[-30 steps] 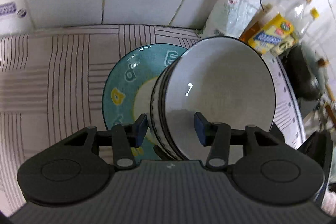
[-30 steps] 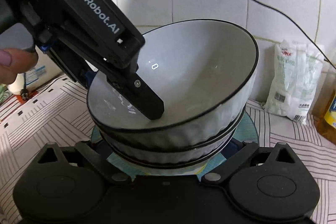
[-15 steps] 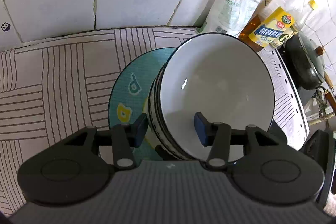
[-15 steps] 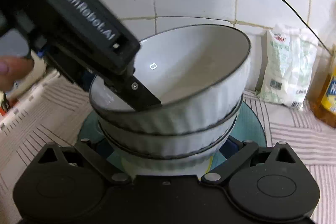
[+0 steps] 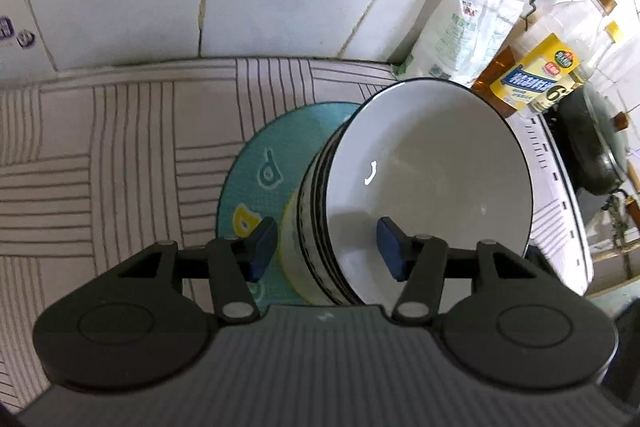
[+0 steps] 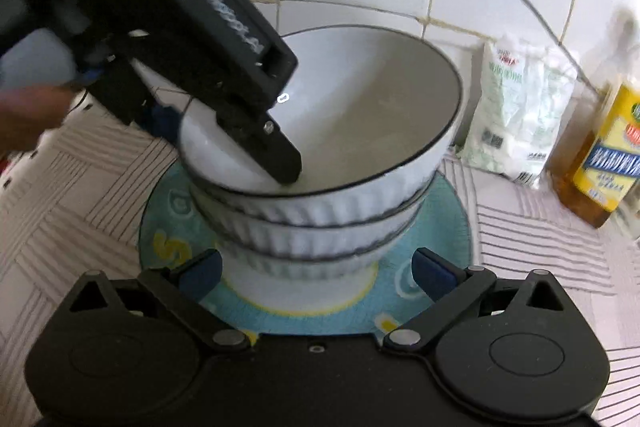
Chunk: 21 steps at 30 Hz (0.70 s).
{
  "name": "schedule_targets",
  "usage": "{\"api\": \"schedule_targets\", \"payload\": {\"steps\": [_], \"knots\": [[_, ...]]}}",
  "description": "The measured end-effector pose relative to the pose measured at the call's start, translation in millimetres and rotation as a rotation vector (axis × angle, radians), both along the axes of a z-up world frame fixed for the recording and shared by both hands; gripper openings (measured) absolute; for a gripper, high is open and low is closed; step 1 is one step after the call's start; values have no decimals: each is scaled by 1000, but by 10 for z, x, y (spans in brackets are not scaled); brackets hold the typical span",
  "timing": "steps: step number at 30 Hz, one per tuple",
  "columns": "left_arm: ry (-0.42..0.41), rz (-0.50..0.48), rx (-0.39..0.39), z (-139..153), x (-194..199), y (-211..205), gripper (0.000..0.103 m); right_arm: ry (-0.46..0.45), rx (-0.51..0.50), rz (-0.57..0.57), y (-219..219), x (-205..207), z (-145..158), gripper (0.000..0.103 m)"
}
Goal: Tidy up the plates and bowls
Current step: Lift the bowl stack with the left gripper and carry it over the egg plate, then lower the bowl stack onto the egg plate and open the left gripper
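Note:
Three white ribbed bowls with dark rims are stacked on a teal plate with yellow letters. My left gripper straddles the near rim of the bowls. One finger is inside the top bowl and the other is outside the wall. Its jaws are opening, and the outer pad stands a little off the bowl wall above the plate. My right gripper is open low in front of the plate. Its blue pads flank the foot of the stack without touching it.
A white bag and a yellow-labelled oil bottle stand to the right against the tiled wall. A dark pan sits further right. A black cable hangs down the wall. A person's hand holds the left gripper. The striped cloth lies bare to the left.
The left gripper's outer pad, earlier against the bowl wall, now stands off it. The stack sits lower and more level on the plate. The right gripper's view has shifted, and its blue pads now show beside the stack's foot.

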State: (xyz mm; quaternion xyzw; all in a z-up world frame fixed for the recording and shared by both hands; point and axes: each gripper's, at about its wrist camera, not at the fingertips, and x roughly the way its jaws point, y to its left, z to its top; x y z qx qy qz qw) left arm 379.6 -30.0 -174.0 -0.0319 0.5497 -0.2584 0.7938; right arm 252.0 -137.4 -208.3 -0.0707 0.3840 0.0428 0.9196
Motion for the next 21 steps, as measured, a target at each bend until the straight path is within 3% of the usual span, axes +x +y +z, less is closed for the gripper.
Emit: {"api": "schedule_targets", "payload": {"steps": [2,5,8,11,21], "knots": [[-10,-1,5,36,-29,-13,53,1,1,-11,-29,-76,69,102],[-20,-15,-8,70,-69,-23,57,18,83,-38,-145,-157,115,102],[-71,-54,56,99,-74,-76,57,-10,157,-78,-274,-218,182,102],[-101,-76,51,239,-102,-88,57,-44,198,-100,-362,-254,300,102],[-217,1,81,736,-494,-11,60,-92,189,-100,-594,-469,515,103]]}}
